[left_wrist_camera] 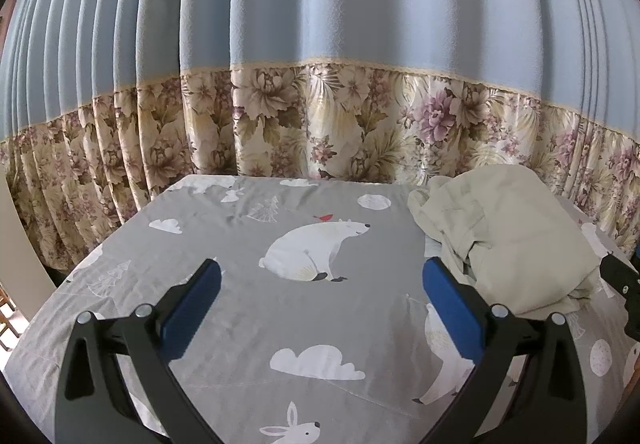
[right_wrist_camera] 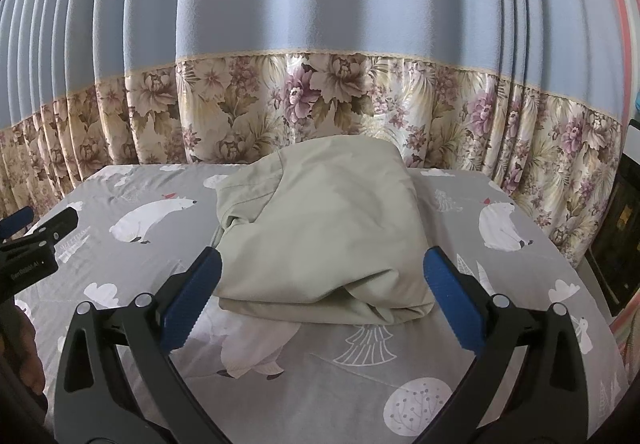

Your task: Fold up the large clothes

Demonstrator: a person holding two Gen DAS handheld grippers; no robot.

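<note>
A pale beige garment point(right_wrist_camera: 320, 228) lies folded into a thick bundle on the grey bear-print sheet point(right_wrist_camera: 360, 384). In the right wrist view it sits straight ahead, just beyond my right gripper point(right_wrist_camera: 322, 268), which hovers open with nothing between its blue pads. In the left wrist view the same garment point(left_wrist_camera: 500, 236) lies to the right. My left gripper point(left_wrist_camera: 322, 276) is open over bare sheet point(left_wrist_camera: 280, 324), its right pad close to the bundle's edge. Each gripper shows at the edge of the other's view: the right gripper point(left_wrist_camera: 622, 284), the left gripper point(right_wrist_camera: 32, 240).
A blue curtain with a floral lower band point(left_wrist_camera: 320, 124) hangs close behind the far edge of the bed. A dark object point(right_wrist_camera: 620, 236) stands past the bed's right side. The sheet left of the garment lies flat.
</note>
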